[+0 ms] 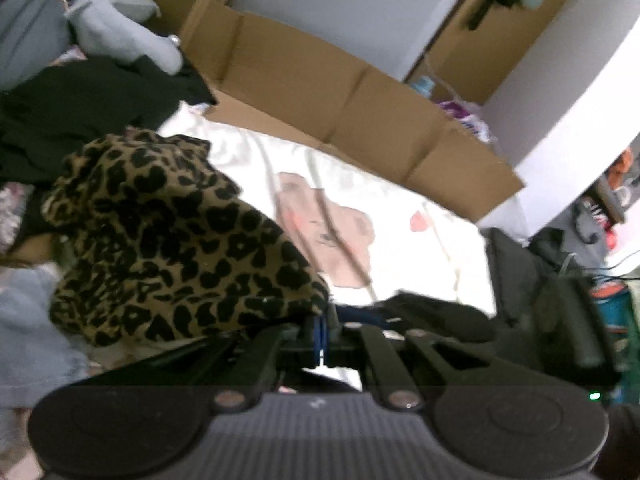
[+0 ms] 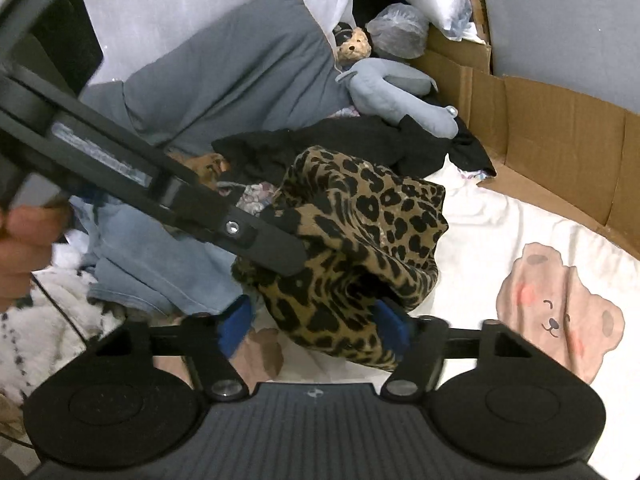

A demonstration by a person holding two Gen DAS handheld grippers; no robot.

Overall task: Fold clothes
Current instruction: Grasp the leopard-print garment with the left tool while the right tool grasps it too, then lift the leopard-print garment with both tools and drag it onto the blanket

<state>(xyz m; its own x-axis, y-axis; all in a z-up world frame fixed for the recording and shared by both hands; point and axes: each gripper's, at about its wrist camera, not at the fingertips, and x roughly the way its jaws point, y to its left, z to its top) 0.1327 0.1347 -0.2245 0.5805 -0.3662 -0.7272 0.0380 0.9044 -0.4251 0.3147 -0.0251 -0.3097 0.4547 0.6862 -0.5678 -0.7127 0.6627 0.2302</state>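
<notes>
Leopard-print cloth (image 2: 352, 256) sits bunched in a heap on the white bear-print sheet (image 2: 500, 220), right in the middle of the right wrist view. The right gripper (image 2: 316, 320) has its two blue pads (image 2: 236, 320) on either side of the heap's low end, at about 6 o'clock. The pads look like they touch the cloth, but I cannot tell if they squeeze it.

The left gripper (image 1: 320, 336) has its pads pressed tight together, pinching a corner of the same cloth (image 1: 168, 240), which bulges up toward 10 o'clock in the left wrist view. In the right wrist view its long black arm (image 2: 160, 196) comes in from 10 o'clock to the heap's left side, and a person's hand (image 2: 20, 248) holds it at 9 o'clock.

A pink bear face (image 2: 560, 308) is printed on the sheet at 4 o'clock. Behind the heap, at 12 o'clock, lie black clothes (image 2: 340, 144), a grey stuffed toy (image 2: 392, 92) and a little teddy bear (image 2: 354, 46). Blue jeans (image 2: 160, 272) lie at 8 o'clock. Brown cardboard (image 2: 560, 140) stands at 2 o'clock. No writing can be read anywhere.
</notes>
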